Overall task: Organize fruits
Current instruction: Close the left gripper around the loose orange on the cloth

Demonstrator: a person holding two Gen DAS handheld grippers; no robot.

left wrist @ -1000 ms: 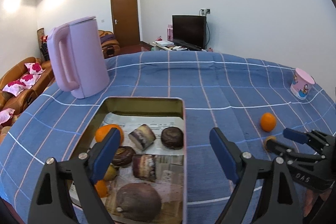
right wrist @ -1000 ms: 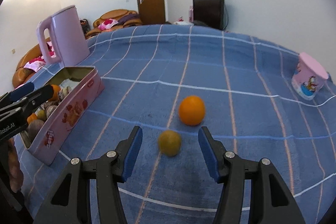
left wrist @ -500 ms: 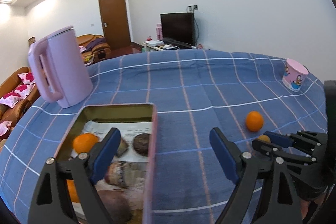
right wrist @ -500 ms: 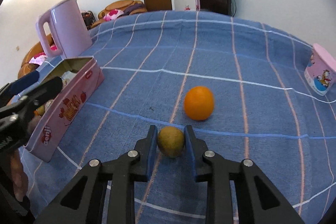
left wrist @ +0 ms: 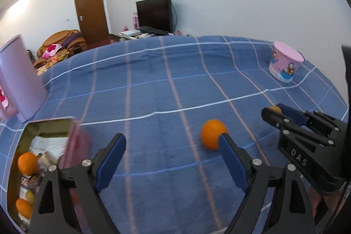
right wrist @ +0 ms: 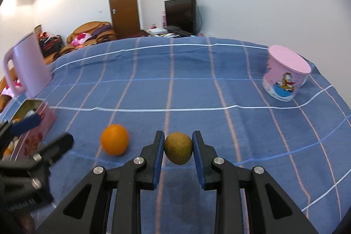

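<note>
My right gripper (right wrist: 178, 147) is shut on a yellow-green fruit (right wrist: 178, 148) and holds it just above the blue checked cloth; a shadow lies beneath it. It also shows at the right of the left wrist view (left wrist: 275, 112). An orange (right wrist: 114, 139) lies on the cloth to its left, and shows in the left wrist view (left wrist: 212, 134) just beyond my right fingertip (left wrist: 230, 155). My left gripper (left wrist: 173, 159) is open and empty above the cloth. The pink tin (left wrist: 75, 144) with oranges and other items sits at the lower left.
A pink kettle (right wrist: 26, 67) stands at the far left behind the tin (right wrist: 41, 124). An upturned pink cartoon cup (right wrist: 285, 76) stands at the far right. The cloth drops off at the table's edges.
My right gripper closed on the yellow-green fruit and lifted it slightly. My left gripper swung right, away from over the tin toward the orange.
</note>
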